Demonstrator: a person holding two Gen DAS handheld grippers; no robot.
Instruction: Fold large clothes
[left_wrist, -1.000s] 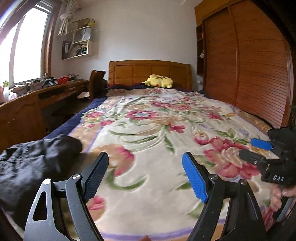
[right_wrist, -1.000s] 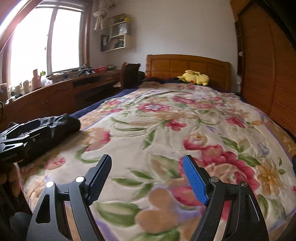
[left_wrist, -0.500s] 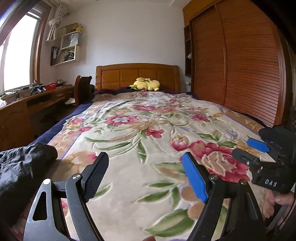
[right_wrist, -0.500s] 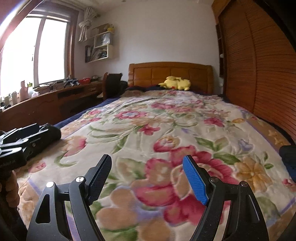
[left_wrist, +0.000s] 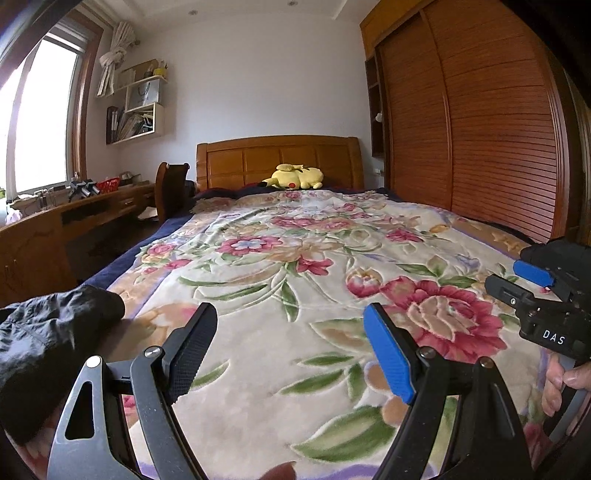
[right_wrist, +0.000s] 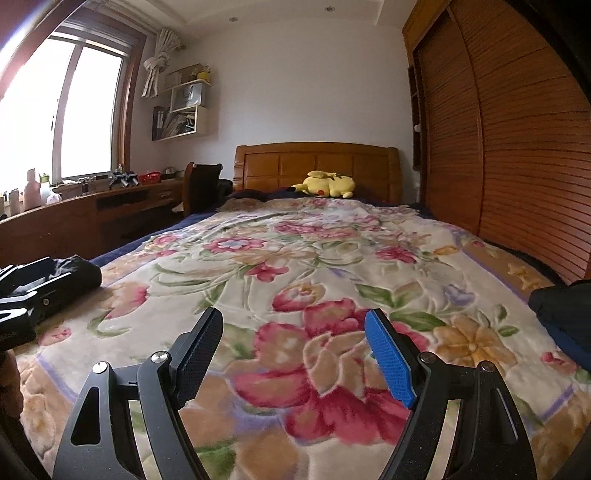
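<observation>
Black crumpled garment (left_wrist: 48, 343) lies at the bed's (left_wrist: 295, 266) near left edge on a floral blanket. Left gripper (left_wrist: 288, 347) and right gripper (right_wrist: 293, 350) hover with jaws apart, empty. Best start: pinch two corners, then spread it flat mid-bed.

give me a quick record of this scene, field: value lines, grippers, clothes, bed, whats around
left gripper: open, nothing between the jaws
right gripper: open, nothing between the jaws
black garment: crumpled at the bed's near left corner, unfolded
dark item: at the bed's right edge, unclear what
floral blanket: spread flat over the bed
yellow plush toy: lying by the headboard
left side: desk, window
right side: wooden wardrobe
</observation>
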